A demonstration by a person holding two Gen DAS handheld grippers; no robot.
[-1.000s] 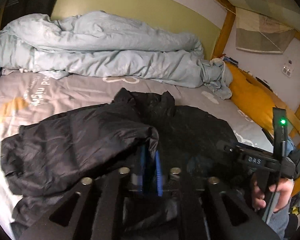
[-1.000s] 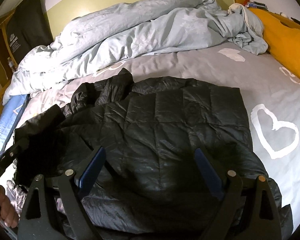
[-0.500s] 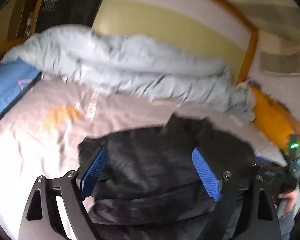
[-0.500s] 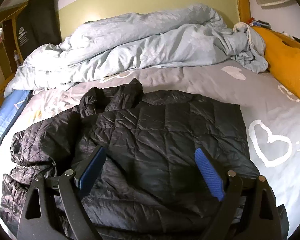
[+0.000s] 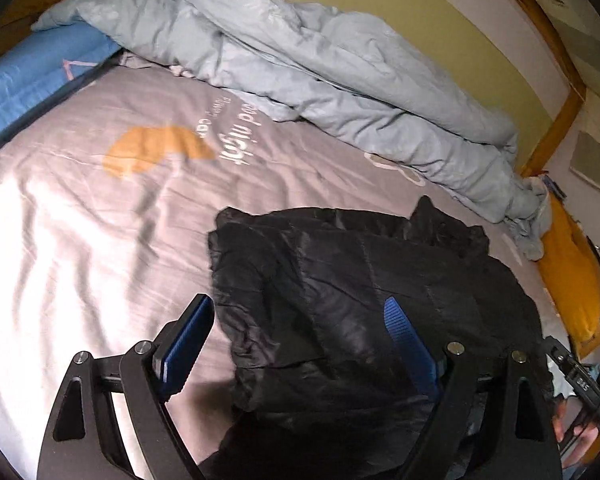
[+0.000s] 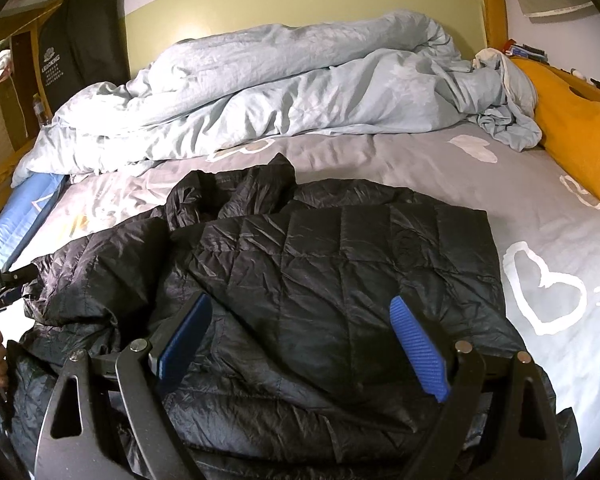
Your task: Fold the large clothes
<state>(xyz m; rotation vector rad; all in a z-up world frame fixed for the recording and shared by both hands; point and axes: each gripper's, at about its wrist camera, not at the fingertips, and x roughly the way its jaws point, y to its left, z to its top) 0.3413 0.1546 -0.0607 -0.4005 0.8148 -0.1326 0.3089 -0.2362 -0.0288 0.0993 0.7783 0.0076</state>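
Left hand-held gripper (image 5: 296, 340) open, nothing between blue pads, hovering at lower centre over left edge of black quilted puffer jacket (image 5: 380, 280). Right hand-held gripper (image 6: 300, 344) also open and empty above the jacket's body. Jacket lies mid-frame on grey printed bed sheet (image 6: 440, 168), one sleeve side looks folded inward. Remaining folds not done. Crumpled light-blue duvet (image 6: 300, 80) upper frame.

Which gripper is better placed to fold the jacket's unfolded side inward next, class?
Probably right. The right gripper hangs open over the black jacket, beside its flat right edge. The left gripper, also open, sits over the bunched left side.
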